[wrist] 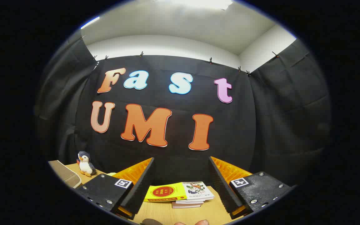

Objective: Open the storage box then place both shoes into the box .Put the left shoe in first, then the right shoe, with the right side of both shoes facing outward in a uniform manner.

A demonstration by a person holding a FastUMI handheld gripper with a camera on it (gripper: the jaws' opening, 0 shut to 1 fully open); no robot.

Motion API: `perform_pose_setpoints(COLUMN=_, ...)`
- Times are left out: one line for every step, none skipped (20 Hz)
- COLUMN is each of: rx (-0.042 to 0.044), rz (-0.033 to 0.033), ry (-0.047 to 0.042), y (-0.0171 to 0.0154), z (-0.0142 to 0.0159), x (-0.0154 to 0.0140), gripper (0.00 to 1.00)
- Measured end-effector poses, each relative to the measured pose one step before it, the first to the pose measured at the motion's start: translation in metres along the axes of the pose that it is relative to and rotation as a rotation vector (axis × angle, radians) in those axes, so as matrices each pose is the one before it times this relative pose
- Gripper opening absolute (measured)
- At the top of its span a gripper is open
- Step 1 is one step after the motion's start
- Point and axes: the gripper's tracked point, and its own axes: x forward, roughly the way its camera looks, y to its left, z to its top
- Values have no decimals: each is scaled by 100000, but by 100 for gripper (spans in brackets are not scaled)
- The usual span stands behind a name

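2 fingers of the gripper [180, 184] stand wide apart, holding nothing, raised level and aimed at the booth wall, likely a carrying pose. Between and beyond them 1 stack of books [183, 195] lies on the table [173, 214]. 1 penguin toy [85, 164] stands off to the left. Where the storage box and shoes lie, I cannot tell.

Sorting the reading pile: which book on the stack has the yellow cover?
The yellow book, lying beyond the open claw, beside the white illustrated book.
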Motion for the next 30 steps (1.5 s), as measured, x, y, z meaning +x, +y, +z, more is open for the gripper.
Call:
perform_pose_setpoints(rx=71, rz=20, ry=472, y=155, z=-159, x=75, gripper=99)
perform_pose_setpoints(rx=1, rz=129, ry=509, y=350, z=-29, x=41, gripper=99)
perform_pose_setpoints(rx=149, rz=99, ry=447, y=228, z=-12, x=-96, gripper=99)
perform_pose_setpoints(rx=200, rz=149, ry=190, y=220, z=-57, x=-35, gripper=99)
perform_pose_setpoints(rx=53, rz=146, ry=-23, y=305, z=-3, x=-28, gripper=99)
perform_pose_setpoints(rx=-86, rz=-175, ry=109, y=81, z=28, x=-1, gripper=99)
perform_pose_setpoints(rx=146, rz=-71, ry=149, y=118, z=41, x=-13, gripper=99)
perform_pose_setpoints(rx=402, rz=272, ry=163, y=260, z=15, x=24, gripper=99)
perform_pose_setpoints(rx=269, rz=613, ry=189, y=224, z=73, x=-99, gripper=99)
perform_pose_setpoints(rx=-243, rz=885, ry=-13, y=287, z=127, x=-38, gripper=99)
perform_pose_setpoints(rx=-678, rz=703, ry=170, y=272, z=72, x=-58, gripper=99)
perform_pose_setpoints(rx=-655, rz=390, ry=297, y=179, z=45, x=86, gripper=99)
perform_pose_setpoints(rx=-204, rz=455, ry=118, y=245, z=92, x=-49, gripper=99)
perform_pose_setpoints(rx=94, rz=397, ry=-1, y=314, z=108, x=-87, gripper=99)
perform_pose_setpoints(rx=278, rz=343, ry=-61, y=303, z=54, x=-51, gripper=99)
perform_pose_setpoints(rx=-30, rz=268, ry=80, y=161, z=45, x=-16, gripper=99)
perform_pose_setpoints(rx=-297, rz=5, ry=-34, y=193, z=1, x=-2, gripper=99)
perform_pose_setpoints(rx=-407, rz=24, ry=184, y=78, z=-65, x=-15, gripper=99)
perform_pose_setpoints(rx=-348, rz=173, ry=402, y=105, z=-8, x=-11, gripper=99)
perform_pose_setpoints(rx=-286, rz=-19, ry=437, y=131, z=32, x=25, gripper=99)
perform_pose_setpoints(rx=-177, rz=-145, ry=540, y=-1, z=8, x=-98, gripper=99)
perform_pose_setpoints(rx=-31, rz=-204, ry=1076, y=57, z=-162, x=3, gripper=99)
perform_pose_setpoints(rx=326, rz=292, ry=1405, y=160, z=-287, x=-9, gripper=99)
perform_pose_setpoints(rx=819, rz=772, ry=1255, y=337, z=-282, x=59, gripper=99)
perform_pose_setpoints(rx=1360, rz=967, ry=1301, y=427, z=-385, x=65, gripper=99)
perform_pose_setpoints(rx=1424, rz=1171, ry=1261, y=490, z=-274, x=89, gripper=99)
perform_pose_setpoints(rx=1149, rz=913, ry=1851, y=310, z=-415, x=241, gripper=99)
perform_pose_setpoints(rx=636, rz=884, ry=3073, y=362, z=-682, x=142, gripper=99)
perform_pose_setpoints(rx=499, rz=692, ry=2926, y=432, z=-640, x=125, gripper=99)
perform_pose_setpoints(rx=686, rz=1502, ry=1946, y=587, z=-301, x=43, gripper=99)
